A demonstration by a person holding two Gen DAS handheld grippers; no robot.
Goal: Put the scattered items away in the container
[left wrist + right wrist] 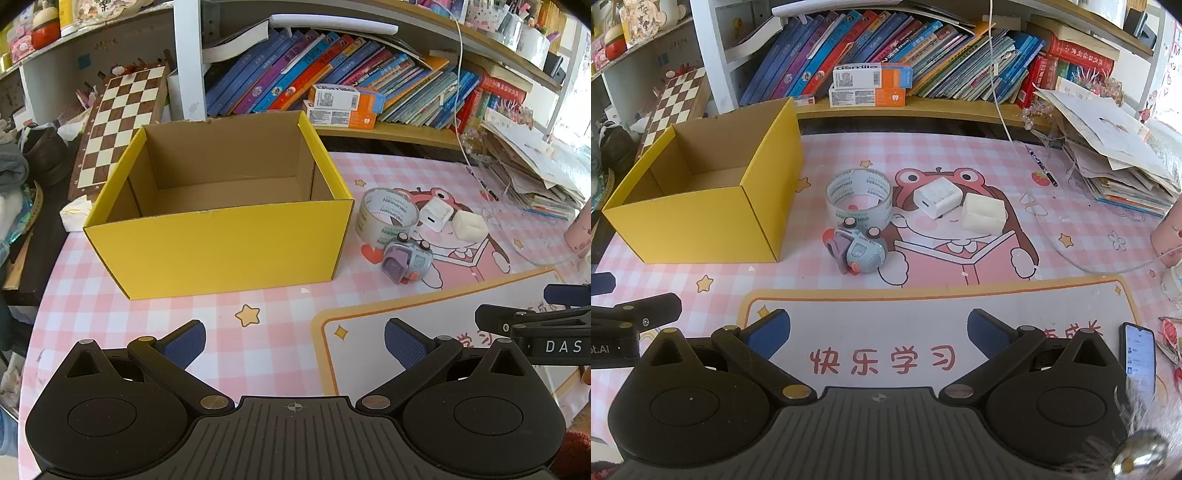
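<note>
**One box, four loose items, both tongs apart**

Counted one yellow cardboard box [218, 243], open on top, nothing visible inside, standing on the left part of the pink checked desk mat [258, 354]. Counted four scattered items, all right of the box on the cartoon print: one roll of clear tape [858, 199], upright on its rim, just beside the box's right wall; one cream cube [983, 218]; one white charger [937, 202], touching the cube's left side; one small blue-and-purple toy [855, 254], lying just in front of the tape roll, perhaps touching it.

Around: one chessboard [118, 122] leaned behind the box at left; a row of books [886, 48] on the shelf behind, with two orange-and-white cartons [870, 85] stacked before them; a heap of papers [1115, 158] at far right; one pen [1041, 166] near that heap; one phone [1137, 354] at the mat's right front edge; one white cable [1001, 92] hanging down from above toward the back of the desk.

Left gripper [293, 343] held low before the box, fingers wide apart, nothing between. Right gripper [879, 336] held before the toy, fingers also wide apart and empty. Each gripper seen at the edge of the other's view, side by side.

Bare mat between both tongs and the items; nothing stood between the items and the box's open top except its own wall.
</note>
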